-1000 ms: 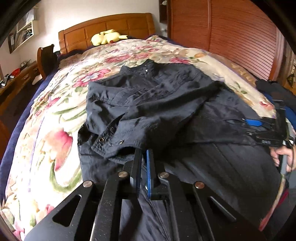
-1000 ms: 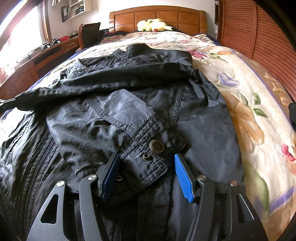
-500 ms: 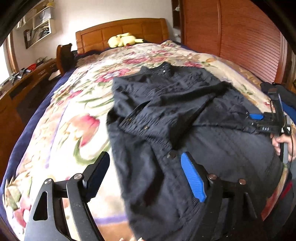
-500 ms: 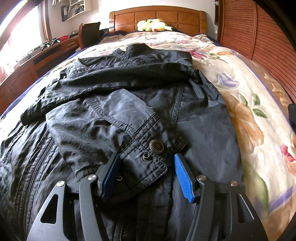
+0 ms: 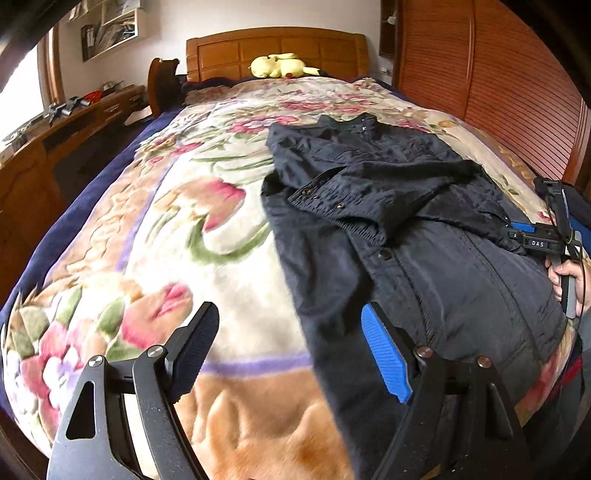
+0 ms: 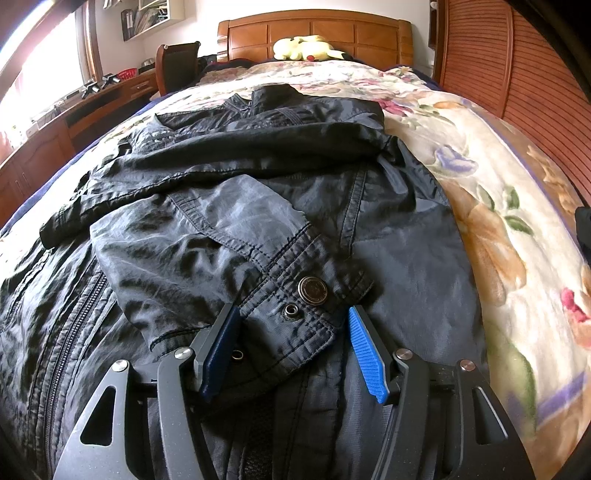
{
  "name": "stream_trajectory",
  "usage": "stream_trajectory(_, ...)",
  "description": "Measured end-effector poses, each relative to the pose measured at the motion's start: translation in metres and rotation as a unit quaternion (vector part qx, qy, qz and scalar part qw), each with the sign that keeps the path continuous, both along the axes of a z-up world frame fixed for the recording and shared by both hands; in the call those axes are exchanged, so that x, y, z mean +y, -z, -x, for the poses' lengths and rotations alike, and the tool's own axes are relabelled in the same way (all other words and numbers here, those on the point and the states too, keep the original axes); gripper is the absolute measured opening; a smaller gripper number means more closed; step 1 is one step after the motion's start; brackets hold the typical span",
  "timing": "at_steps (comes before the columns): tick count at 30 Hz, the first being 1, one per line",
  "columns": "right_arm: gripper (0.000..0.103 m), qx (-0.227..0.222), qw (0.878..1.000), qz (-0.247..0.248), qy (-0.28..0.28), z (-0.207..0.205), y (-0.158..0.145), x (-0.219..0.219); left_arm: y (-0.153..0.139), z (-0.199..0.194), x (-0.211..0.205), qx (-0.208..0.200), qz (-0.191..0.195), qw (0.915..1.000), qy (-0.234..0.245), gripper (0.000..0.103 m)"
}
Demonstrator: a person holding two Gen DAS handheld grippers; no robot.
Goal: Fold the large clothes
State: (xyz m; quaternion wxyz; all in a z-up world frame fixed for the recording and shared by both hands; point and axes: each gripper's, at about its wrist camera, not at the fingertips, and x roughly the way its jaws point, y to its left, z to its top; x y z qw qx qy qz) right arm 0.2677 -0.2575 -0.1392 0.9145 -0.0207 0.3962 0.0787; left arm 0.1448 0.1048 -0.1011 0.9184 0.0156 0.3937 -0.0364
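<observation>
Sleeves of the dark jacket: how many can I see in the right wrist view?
2. One sleeve lies across the chest, cuff toward the left; the other sleeve lies nearer, its cuff between the right gripper's open jaws.

Bedroom: bed with floral blanket, wooden headboard, slatted wood wardrobe doors right. Wooden table left under bright window. White wall, shelf.

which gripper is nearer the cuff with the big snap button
Right. The right gripper straddles that cuff, fingers open. The left gripper hangs open over the jacket's far edge.
</observation>
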Motion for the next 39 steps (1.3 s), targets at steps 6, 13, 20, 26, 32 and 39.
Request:
stream_trajectory(6, 0.063, 0.008, 1.0, -0.002, -0.001, -0.003, 0.0, 0.0, -0.001, 0.015, 0.012, -0.004, 0.005, 0.9999, -0.009, 0.08)
stream_trajectory(13, 0.063, 0.0, 1.0, 0.013, -0.009, 0.028, -0.029, -0.009, 0.008, 0.027, 0.009, 0.007, 0.008, 0.9999, 0.003, 0.08)
stream_trajectory(20, 0.063, -0.006, 0.999, 0.033, -0.009, 0.092, -0.04, -0.034, 0.019, 0.035, -0.006, 0.017, 0.003, 0.9995, 0.025, 0.08)
stream_trajectory(26, 0.063, 0.015, 0.998, 0.052, 0.012, 0.127, -0.033, -0.051, 0.024, 0.04, -0.011, 0.024, 0.006, 0.9991, 0.036, 0.08)
stream_trajectory(32, 0.063, 0.019, 0.998, 0.056, 0.021, 0.146, -0.031, -0.05, 0.031, 0.047, -0.008, 0.033, 0.014, 0.9989, 0.03, 0.08)
stream_trajectory(39, 0.063, 0.029, 0.998, 0.042, 0.028, 0.151, -0.026, -0.059, 0.031, 0.063, -0.008, 0.031, 0.031, 0.9984, 0.035, 0.08)
